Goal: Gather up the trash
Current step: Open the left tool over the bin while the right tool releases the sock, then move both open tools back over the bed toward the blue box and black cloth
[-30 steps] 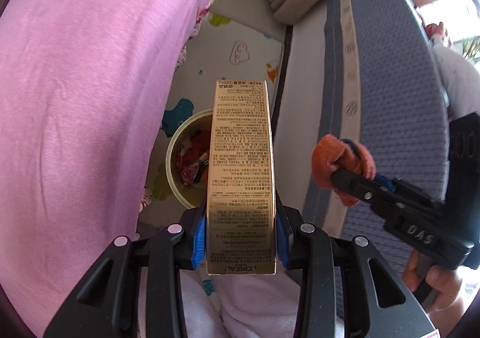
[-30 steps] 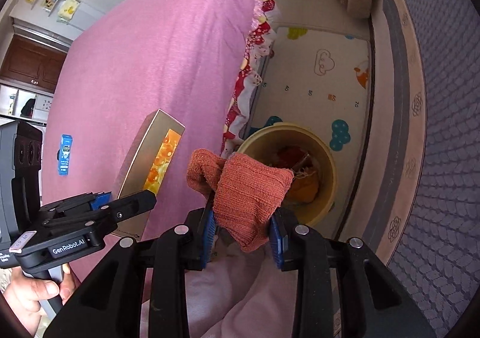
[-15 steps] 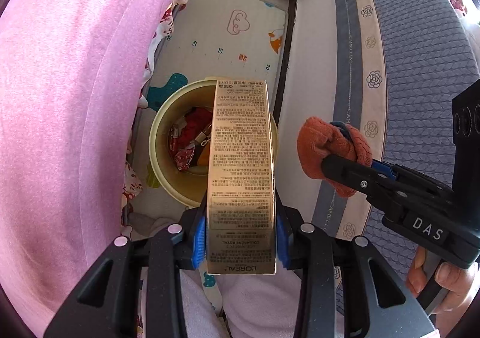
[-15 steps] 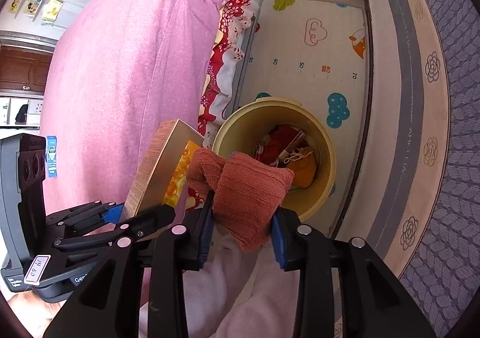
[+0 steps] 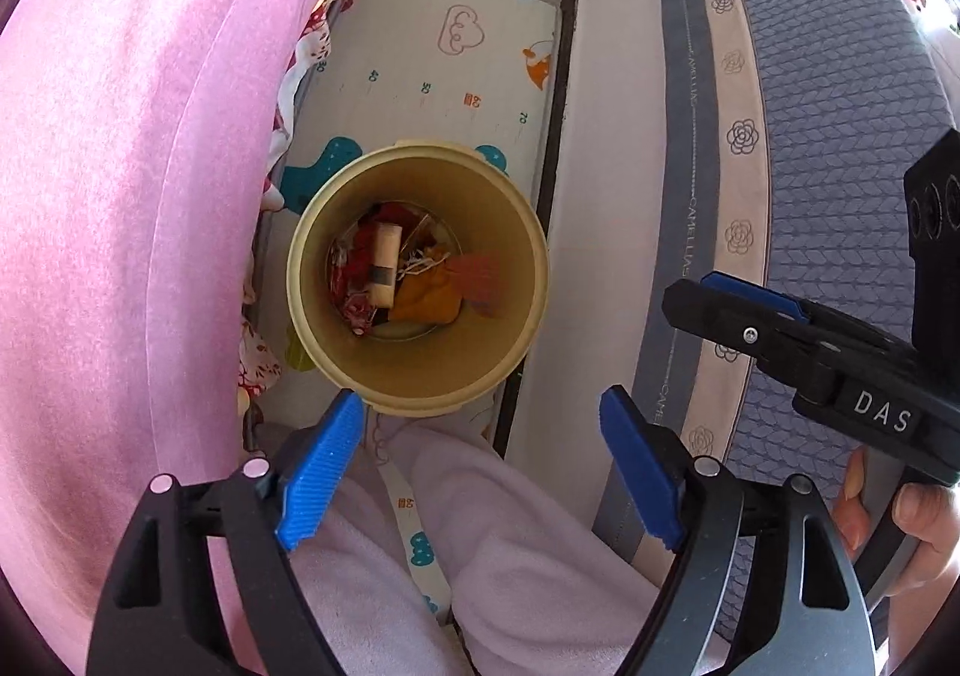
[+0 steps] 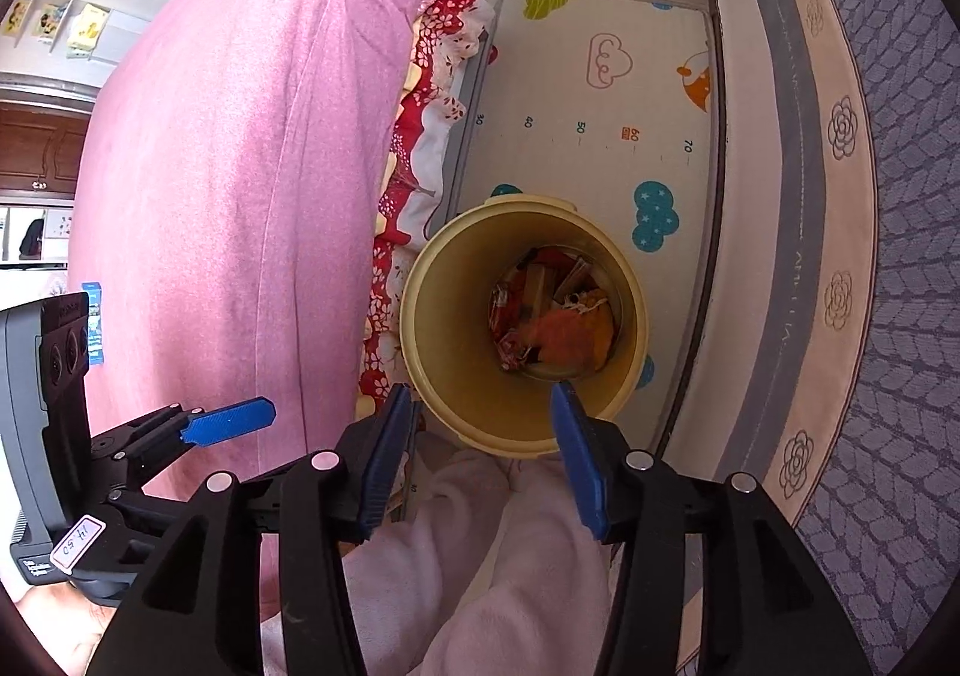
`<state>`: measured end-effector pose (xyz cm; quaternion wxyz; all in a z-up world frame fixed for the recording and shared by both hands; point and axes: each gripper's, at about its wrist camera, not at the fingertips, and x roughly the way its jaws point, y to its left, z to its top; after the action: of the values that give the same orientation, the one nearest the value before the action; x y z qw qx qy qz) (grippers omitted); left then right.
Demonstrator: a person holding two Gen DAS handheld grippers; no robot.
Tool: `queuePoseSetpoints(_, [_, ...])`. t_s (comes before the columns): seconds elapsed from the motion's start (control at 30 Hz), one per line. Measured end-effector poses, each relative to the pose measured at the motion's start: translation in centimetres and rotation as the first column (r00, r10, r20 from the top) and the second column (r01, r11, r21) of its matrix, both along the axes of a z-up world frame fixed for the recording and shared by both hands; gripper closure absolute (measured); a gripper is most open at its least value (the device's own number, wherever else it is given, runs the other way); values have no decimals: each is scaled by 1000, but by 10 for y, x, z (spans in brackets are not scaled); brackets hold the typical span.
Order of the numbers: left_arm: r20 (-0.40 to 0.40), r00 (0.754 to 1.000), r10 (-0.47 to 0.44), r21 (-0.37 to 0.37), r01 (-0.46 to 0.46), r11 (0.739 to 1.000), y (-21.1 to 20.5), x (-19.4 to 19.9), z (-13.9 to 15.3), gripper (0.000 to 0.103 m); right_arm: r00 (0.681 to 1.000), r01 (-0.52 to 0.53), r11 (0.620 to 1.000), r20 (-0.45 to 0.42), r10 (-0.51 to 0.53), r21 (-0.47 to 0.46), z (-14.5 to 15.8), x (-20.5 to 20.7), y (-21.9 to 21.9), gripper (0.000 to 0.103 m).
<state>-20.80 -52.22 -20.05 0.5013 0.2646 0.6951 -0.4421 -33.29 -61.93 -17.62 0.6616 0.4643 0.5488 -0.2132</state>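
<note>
A pink blanket (image 5: 120, 196) is lying at the left. The left gripper (image 5: 480, 466) is hanging wide open, holding nothing, over the yellow bin (image 5: 417, 382) on the play mat (image 5: 456, 70). Box (image 5: 384, 265) and orange cloth (image 5: 477, 277) are sitting inside. The right gripper (image 6: 480, 436) is gaping empty too.

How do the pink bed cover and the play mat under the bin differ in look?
The pink bed cover is one plain colour; the play mat is cream with printed clouds and numbers. The bed cover is raised and shows soft creases, while the play mat lies flat on the floor, with the yellow bin standing on it. Both lie beside the bin.
</note>
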Motion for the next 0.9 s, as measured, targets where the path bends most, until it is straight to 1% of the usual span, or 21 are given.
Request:
queuePoseSetpoints(0.13, [3, 1000, 25, -1, -25, 1000, 4, 5, 3, 23, 1000, -1, 1000, 1, 1, -1, 5, 3, 2, 55])
queuePoseSetpoints(0.27, [8, 999, 47, -19, -47, 999, 9, 13, 13, 23, 1000, -23, 1000, 9, 23, -19, 15, 14, 4, 55])
queuePoseSetpoints(0.43, [9, 994, 109, -59, -108, 992, 20, 34, 34, 23, 997, -73, 996, 32, 75, -53, 38, 42, 7, 55])
queuePoseSetpoints(0.53, [20, 988, 155, -89, -152, 984, 31, 52, 50, 23, 991, -119, 990, 54, 124, -79, 55, 68, 13, 55])
queuePoseSetpoints(0.63, [43, 975, 216, -122, -210, 970, 52, 77, 69, 22, 980, -175, 980, 75, 182, -97, 71, 97, 26, 55])
queuePoseSetpoints(0.73, [65, 959, 275, -143, -264, 954, 74, 98, 83, 23, 961, -247, 963, 98, 258, -109, 87, 134, 49, 55])
queuePoseSetpoints(0.77, [76, 949, 308, -152, -294, 944, 91, 111, 90, 22, 953, -272, 956, 107, 284, -114, 92, 147, 58, 55])
queuePoseSetpoints(0.83, [89, 934, 345, -159, -329, 931, 110, 126, 97, 23, 933, -323, 939, 126, 337, -122, 101, 174, 79, 55])
queuePoseSetpoints(0.87, [101, 919, 381, -167, -362, 917, 130, 139, 104, 23, 920, -352, 927, 136, 368, -127, 106, 191, 92, 55])
queuePoseSetpoints(0.9, [107, 911, 399, -170, -379, 910, 140, 147, 106, 22, 909, -375, 918, 144, 392, -130, 110, 203, 103, 55])
